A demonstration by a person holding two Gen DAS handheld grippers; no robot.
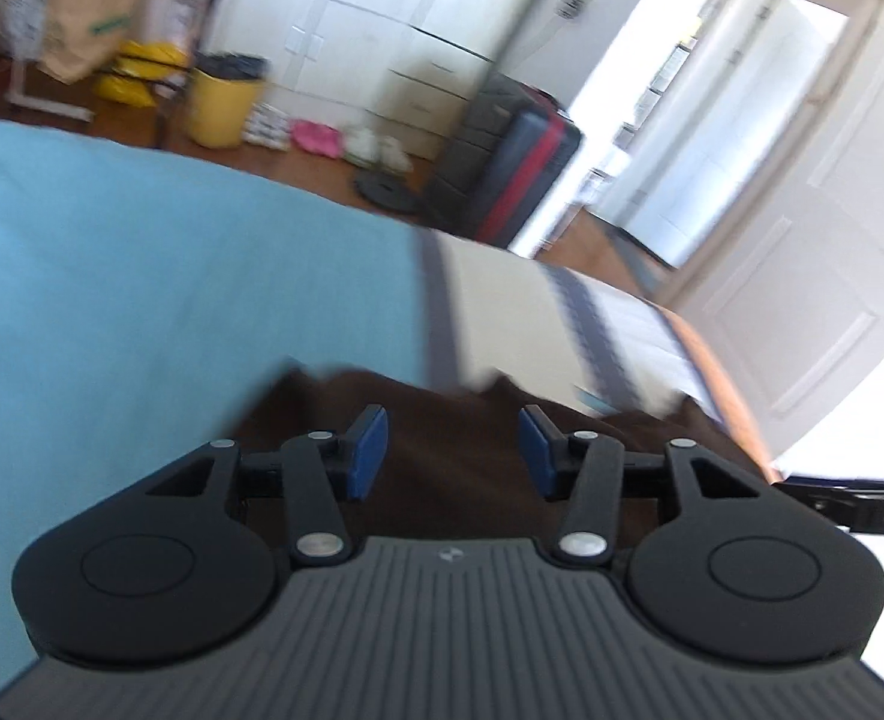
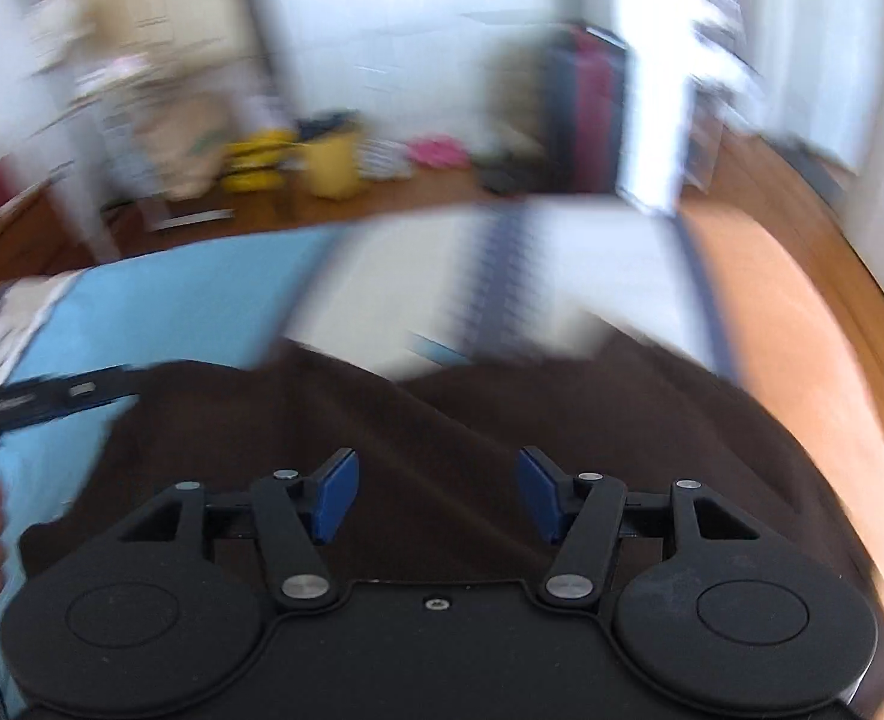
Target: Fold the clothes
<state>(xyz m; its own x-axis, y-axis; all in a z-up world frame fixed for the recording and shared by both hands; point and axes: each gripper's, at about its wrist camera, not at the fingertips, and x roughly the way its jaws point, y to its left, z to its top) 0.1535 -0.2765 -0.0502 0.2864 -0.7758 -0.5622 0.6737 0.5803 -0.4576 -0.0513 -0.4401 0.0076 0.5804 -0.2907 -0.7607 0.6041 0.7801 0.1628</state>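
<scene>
Above a dark brown garment (image 1: 460,456), the left gripper (image 1: 453,450) hangs with its blue pads (image 1: 369,450) spread apart and nothing between them. The right gripper (image 2: 437,493) is likewise wide open over the same cloth. The garment lies on a bed cover (image 1: 142,276) of light blue, cream and orange bands. Beyond, blurred, stand a yellow bin (image 1: 225,101) and a suitcase (image 1: 514,168)

A dark brown garment (image 2: 442,420) is seen spread over bedding (image 1: 142,276) banded in light blue, cream and grey-blue stripes, with an orange edge. Blue pads (image 2: 334,495) are carried on black gripper fingers. A yellow bin (image 1: 223,102) and pink slippers (image 1: 316,137) are glimpsed, blurred.
</scene>
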